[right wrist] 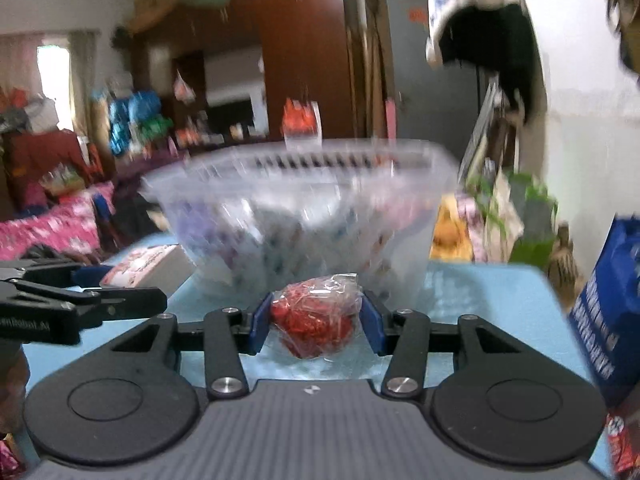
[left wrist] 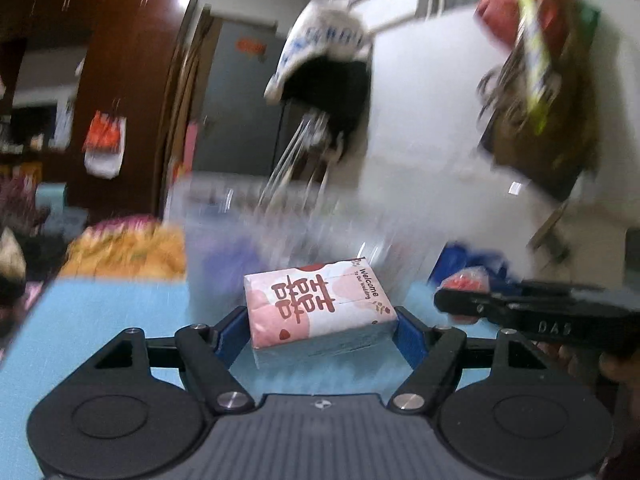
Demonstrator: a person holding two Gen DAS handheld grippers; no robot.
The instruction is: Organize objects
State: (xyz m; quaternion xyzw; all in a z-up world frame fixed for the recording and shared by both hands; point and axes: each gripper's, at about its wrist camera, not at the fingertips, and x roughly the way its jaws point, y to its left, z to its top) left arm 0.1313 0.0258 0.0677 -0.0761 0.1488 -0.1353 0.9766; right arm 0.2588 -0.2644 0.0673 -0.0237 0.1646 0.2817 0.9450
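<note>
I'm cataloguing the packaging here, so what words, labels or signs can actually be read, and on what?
"Welcome" and, smaller, "To Our Wedding": on the pink and white tissue pack held in the left tool.
Large red double-happiness sign: same pack.
"DAS": embossed on the black right tool.
"...enRobot.AI", cut off: on the black left tool's side, in the right wrist view.
Blue letters on the white hanging cap and white text on the blue bag: too blurred.

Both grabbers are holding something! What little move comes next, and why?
Probably carry both things forward over the clear plastic basket and let go. The left gripper grips the pink tissue pack, the right gripper grips the red wrapped bundle, and the basket sits just ahead on the blue table, already holding items.
</note>
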